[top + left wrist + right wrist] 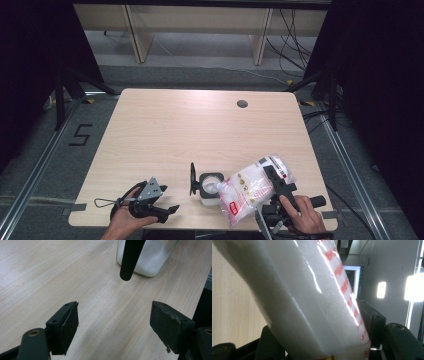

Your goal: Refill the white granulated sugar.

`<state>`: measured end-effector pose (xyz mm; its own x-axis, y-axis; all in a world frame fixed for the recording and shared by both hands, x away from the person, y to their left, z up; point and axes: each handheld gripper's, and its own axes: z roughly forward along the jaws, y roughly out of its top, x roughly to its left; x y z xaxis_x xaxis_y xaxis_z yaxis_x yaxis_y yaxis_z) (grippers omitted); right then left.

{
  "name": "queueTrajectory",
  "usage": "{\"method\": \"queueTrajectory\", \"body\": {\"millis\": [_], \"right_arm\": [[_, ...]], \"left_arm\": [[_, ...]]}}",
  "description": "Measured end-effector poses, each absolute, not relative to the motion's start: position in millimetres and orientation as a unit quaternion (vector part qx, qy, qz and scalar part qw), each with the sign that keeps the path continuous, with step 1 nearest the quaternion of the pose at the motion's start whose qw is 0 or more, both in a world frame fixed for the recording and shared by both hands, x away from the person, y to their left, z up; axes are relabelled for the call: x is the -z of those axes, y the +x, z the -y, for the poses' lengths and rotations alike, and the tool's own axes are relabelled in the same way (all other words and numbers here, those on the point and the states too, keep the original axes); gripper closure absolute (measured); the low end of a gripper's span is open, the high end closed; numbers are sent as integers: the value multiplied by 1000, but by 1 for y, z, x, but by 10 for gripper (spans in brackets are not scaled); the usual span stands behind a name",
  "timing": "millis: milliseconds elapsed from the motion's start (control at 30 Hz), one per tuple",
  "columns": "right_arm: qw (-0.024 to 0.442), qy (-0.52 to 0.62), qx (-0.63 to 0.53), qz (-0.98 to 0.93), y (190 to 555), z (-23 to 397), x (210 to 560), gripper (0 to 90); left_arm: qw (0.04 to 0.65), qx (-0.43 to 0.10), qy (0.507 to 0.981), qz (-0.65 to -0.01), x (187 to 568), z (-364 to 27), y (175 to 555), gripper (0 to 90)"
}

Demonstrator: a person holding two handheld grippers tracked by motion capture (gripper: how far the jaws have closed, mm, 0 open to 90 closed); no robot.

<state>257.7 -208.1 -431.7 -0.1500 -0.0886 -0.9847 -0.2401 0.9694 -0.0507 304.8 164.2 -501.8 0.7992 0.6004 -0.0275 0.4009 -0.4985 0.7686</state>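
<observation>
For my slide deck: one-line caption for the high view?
Right tongs tilt a bag of white grains toward an open jar; left tongs rest open nearby.

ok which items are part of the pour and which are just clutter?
In the job:
- bag of white grains, clamped in the right gripper
- glass jar, flip lid open
- left gripper, open, idle beside jar

Lying about:
- cables on floor
- tape marking on floor
</observation>
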Motion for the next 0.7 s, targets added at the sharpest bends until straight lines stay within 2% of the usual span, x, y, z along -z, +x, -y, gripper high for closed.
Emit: {"method": "queueTrajectory", "body": {"millis": [700], "right_arm": [[639, -91, -61, -762, 259, 211, 435, 438]], "left_arm": [[406, -122, 857, -293, 502, -164, 305, 225]]}}
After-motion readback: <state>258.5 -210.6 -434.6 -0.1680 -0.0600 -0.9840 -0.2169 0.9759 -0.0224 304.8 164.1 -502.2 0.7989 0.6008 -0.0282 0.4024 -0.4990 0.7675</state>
